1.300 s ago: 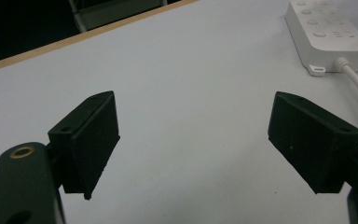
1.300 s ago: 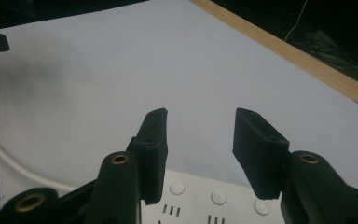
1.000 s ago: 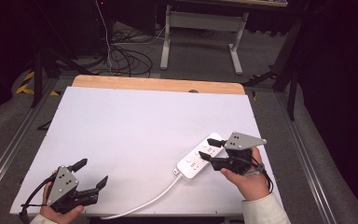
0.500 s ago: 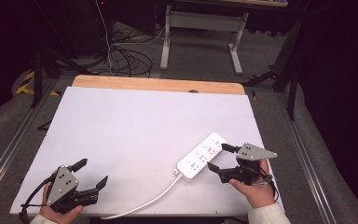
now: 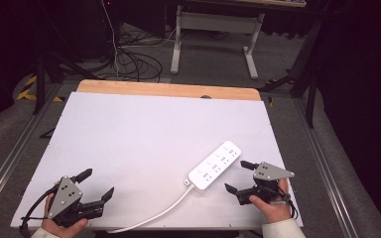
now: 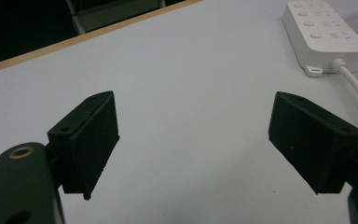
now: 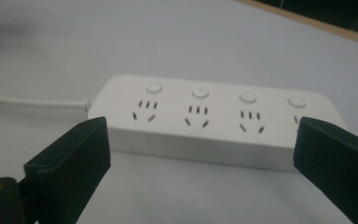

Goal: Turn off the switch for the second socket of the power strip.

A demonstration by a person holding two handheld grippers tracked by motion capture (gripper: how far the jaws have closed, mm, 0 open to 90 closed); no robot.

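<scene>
Clearly, a long white plastic power strip [image 5: 215,165] is seen lying flat on the white tabletop [image 5: 144,134], toward the table's right edge and nearer its front edge than its back, set at a slant with one end pointing to the back right corner. Its white cable [image 5: 151,216] is led from the nearer end toward the front edge. In the right gripper view, four round white buttons are shown in a row along the top of the strip [image 7: 214,121], each above a group of dark socket slots; no brand name, label or other writing can be read on the casing. In the left gripper view, the cable end of the strip [image 6: 324,30] is seen at the upper right, with a small tab beside the cable's exit.

The right gripper [image 5: 239,176] is held just beside the strip's long side, near the front right corner of the table, a grey three-cornered plate riding on top of it. Its jaws have just been opening and are now spread wide; nothing is caught between them, and the strip is framed beyond the gap, untouched.

The left gripper [image 5: 95,184] is held near the front left corner, well apart from the strip. Its jaws are likewise spread apart over bare tabletop, with nothing between them.
</scene>
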